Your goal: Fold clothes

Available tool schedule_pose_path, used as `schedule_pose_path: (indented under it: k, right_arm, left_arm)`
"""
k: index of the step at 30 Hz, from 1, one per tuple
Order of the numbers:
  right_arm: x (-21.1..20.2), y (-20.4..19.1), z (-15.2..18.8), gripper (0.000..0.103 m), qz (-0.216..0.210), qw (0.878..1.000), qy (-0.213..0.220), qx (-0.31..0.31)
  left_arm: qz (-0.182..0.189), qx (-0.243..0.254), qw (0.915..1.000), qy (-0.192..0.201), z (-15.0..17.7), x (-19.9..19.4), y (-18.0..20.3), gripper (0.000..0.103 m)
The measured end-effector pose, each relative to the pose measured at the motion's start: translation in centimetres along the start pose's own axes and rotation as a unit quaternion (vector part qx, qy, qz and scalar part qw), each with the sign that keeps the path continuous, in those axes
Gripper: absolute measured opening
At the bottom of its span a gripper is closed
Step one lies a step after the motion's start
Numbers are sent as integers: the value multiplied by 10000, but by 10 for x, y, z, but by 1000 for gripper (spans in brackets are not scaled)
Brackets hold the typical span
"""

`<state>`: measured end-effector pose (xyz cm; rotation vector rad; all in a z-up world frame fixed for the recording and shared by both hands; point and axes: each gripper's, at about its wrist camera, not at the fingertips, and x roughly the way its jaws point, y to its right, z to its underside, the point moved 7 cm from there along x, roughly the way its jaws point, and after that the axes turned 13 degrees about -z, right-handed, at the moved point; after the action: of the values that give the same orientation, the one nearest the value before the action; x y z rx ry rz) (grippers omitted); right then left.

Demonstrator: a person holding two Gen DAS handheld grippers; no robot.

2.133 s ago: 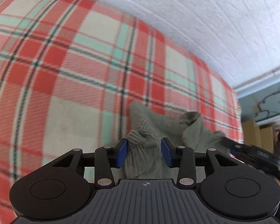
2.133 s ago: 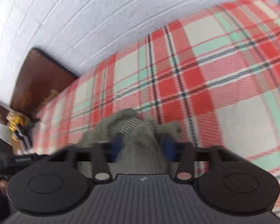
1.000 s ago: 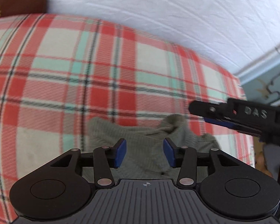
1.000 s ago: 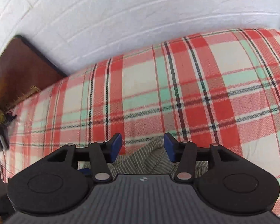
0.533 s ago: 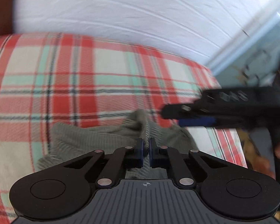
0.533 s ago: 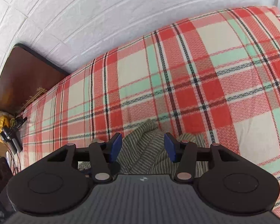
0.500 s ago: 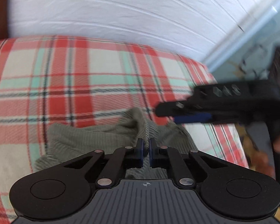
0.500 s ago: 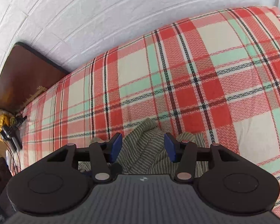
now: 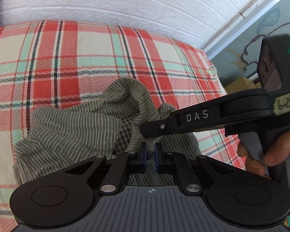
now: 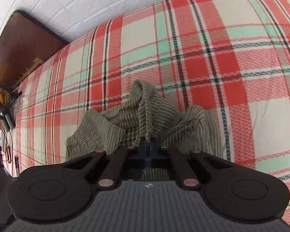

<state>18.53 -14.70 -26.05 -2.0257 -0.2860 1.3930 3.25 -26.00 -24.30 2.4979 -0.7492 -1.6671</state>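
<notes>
A crumpled olive-green striped garment point(image 9: 75, 127) lies bunched on a bed covered by a red, cream and mint plaid blanket point(image 9: 67, 58), beneath a white brick-pattern wall point(image 9: 125, 3). The left gripper point(image 9: 150, 155) has its blue-padded fingers point(image 9: 144, 152) pinched onto a raised fold of the cloth. The right gripper point(image 10: 147, 147) has its fingers drawn together on a seamed ridge of the same garment; in the left wrist view it reaches in from the right, held by a hand point(image 9: 270, 150). A dark wooden headboard point(image 10: 23, 52) stands at the bed's end
</notes>
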Motion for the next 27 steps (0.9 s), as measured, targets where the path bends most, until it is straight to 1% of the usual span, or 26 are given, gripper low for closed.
schedule_pose_path:
  k: [3, 7, 9, 11, 14, 15, 16, 19, 24, 27]
  right_arm:
    - [-6, 6, 5, 3, -150, 9998, 114, 34]
    - [-13, 13, 11, 3, -349, 9990, 267, 80]
    - [-17, 17, 14, 3, -448, 9984, 343, 103]
    - [-21, 21, 17, 3, -558, 9974, 425, 145]
    - [-26, 26, 22, 3, -793, 9944, 599, 353]
    - [-28, 28, 22, 3, -867, 9930, 670, 447]
    - [-30, 31, 23, 3, -933, 9914, 739, 551]
    - [-33, 38, 24, 3, -1033, 9874, 900, 794]
    - [-34, 48, 27, 3, -1192, 9801, 1138, 1108]
    - [-33, 49, 27, 3, -1273, 9757, 1242, 1281]
  left_arm:
    - [60, -204, 9998, 48, -5, -10, -9, 29]
    - [46, -464, 9989, 106, -20, -15, -22, 29]
    - [87, -481, 9988, 49, -26, -11, -20, 29]
    - [210, -408, 9989, -56, -27, -3, -15, 29]
    - [272, -252, 9989, -278, -22, 13, -5, 29]
    - [301, -195, 9988, -327, -20, 18, -2, 31]
    - [325, -141, 9987, -373, -18, 22, 1, 37]
    - [273, -120, 9989, -371, -14, 28, 4, 48]
    - [317, -255, 9983, -423, -11, 31, 1, 51]
    - [320, -303, 9980, -443, -9, 30, -1, 51]
